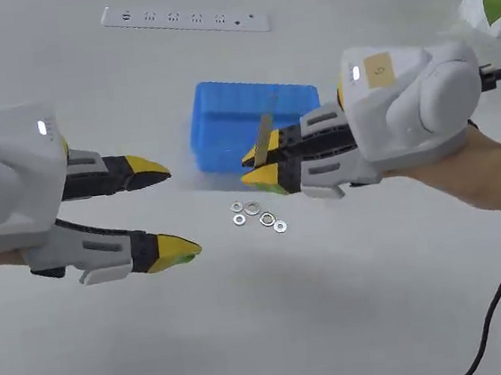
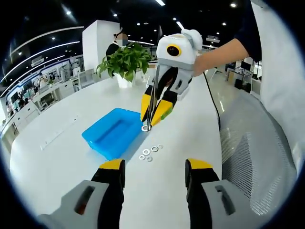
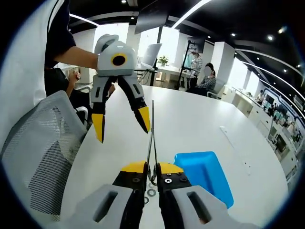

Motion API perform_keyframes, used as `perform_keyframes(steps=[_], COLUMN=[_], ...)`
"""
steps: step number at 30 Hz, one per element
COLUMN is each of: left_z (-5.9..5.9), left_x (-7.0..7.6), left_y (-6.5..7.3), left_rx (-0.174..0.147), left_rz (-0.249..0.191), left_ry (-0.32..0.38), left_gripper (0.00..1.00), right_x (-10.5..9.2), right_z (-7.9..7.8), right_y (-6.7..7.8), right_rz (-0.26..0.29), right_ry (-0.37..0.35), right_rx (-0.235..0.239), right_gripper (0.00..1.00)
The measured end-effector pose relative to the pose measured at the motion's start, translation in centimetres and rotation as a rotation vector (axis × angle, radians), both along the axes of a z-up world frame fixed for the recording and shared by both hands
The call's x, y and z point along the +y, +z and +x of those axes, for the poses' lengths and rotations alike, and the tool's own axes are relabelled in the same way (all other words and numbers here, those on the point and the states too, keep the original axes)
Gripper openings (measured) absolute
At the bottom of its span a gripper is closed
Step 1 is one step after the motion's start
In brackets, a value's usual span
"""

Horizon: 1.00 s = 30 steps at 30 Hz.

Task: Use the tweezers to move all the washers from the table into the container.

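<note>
Currently the right hand-held gripper (image 1: 257, 169) is clamped narrow on the tweezers (image 1: 265, 138), held by the near edge of the blue container (image 1: 224, 118). What looks like one washer (image 2: 146, 128) sits at the tweezer tips. The other washers (image 1: 258, 215) lie clustered on the counter (image 1: 354, 302) just beside the container. The left hand-held gripper (image 1: 167, 209) hovers wide open, holding nothing.
</note>
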<state>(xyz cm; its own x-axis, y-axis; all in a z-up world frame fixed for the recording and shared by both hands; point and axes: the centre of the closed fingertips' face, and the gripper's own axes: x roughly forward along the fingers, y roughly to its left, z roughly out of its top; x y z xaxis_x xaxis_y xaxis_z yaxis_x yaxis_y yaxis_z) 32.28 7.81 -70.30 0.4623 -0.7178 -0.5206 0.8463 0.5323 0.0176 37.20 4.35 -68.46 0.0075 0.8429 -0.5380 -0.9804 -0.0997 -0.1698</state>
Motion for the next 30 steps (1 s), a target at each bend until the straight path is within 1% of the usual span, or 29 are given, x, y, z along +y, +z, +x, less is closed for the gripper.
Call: perform_keyframes(steps=[1,4,5,6,7,9,11,12,13,15,16,17,20,23,25,27,28,30], left_z=[0.1,0.3,0.4,0.6,0.7,0.7,0.8,0.8,0.8,0.8,0.8,0.8,0.8,1.1,1.2,1.3,1.4,1.5], left_x=[0.2,0.6,0.7,0.8,1.0,1.3,1.7,2.0,2.2,2.6,2.7,2.9,3.5,4.2,4.4,4.6,4.8,5.1], left_y=[-0.1,-0.1,0.1,0.6,0.8,0.8,0.5,0.4,0.2,0.1,0.1,0.0,-0.1,-0.3,-0.4,-0.5,-0.6,-0.4], left_rx=[-0.005,-0.015,-0.019,-0.032,-0.038,-0.048,-0.053,-0.055,-0.053,-0.056,-0.054,-0.053,-0.054,-0.045,-0.038,-0.039,-0.039,-0.037], left_rz=[0.006,0.009,0.001,-0.025,-0.032,-0.027,-0.019,-0.019,-0.019,-0.024,-0.027,-0.037,-0.039,-0.052,-0.057,-0.054,-0.051,-0.057], left_ry=[0.006,0.028,0.039,0.062,0.073,0.085,0.104,0.117,0.13,0.15,0.155,0.169,0.192,0.235,0.245,0.252,0.258,0.269], left_gripper=[0.57,0.64,0.66,0.68,0.71,0.74,0.8,0.84,0.88,0.94,0.97,1.0,0.99,1.0,1.0,1.0,1.0,1.0], right_x=[0.0,-0.2,-0.3,-0.3,-0.4,-0.6,-0.8,-0.9,-0.9,-0.9,-0.9,-0.8,-0.4,0.3,0.8,1.2,1.4,1.8], right_z=[0.9,2.5,3.3,3.8,4.2,5.6,6.8,7.7,8.2,9.1,9.5,10.0,11.0,11.7,12.0,12.2,12.3,12.3], right_y=[0.6,1.6,1.9,2.1,2.3,2.4,2.1,1.8,1.6,1.1,0.8,0.5,-0.5,-1.8,-2.8,-3.5,-4.0,-5.0], right_rz=[0.004,0.009,0.005,0.007,0.01,0.001,-0.006,-0.007,-0.007,-0.012,-0.008,-0.001,0.006,0.015,0.011,0.007,0.011,0.004], right_ry=[-0.011,-0.028,-0.036,-0.039,-0.044,-0.059,-0.073,-0.092,-0.102,-0.119,-0.131,-0.147,-0.17,-0.179,-0.182,-0.179,-0.179,-0.175], right_rx=[-0.015,-0.045,-0.065,-0.065,-0.064,-0.085,-0.092,-0.088,-0.086,-0.083,-0.076,-0.058,-0.038,-0.006,0.009,0.018,0.032,0.043], right_gripper=[0.09,0.09,0.09,0.09,0.09,0.09,0.09,0.09,0.09,0.09,0.09,0.09,0.09,0.09,0.09,0.09,0.09,0.09])
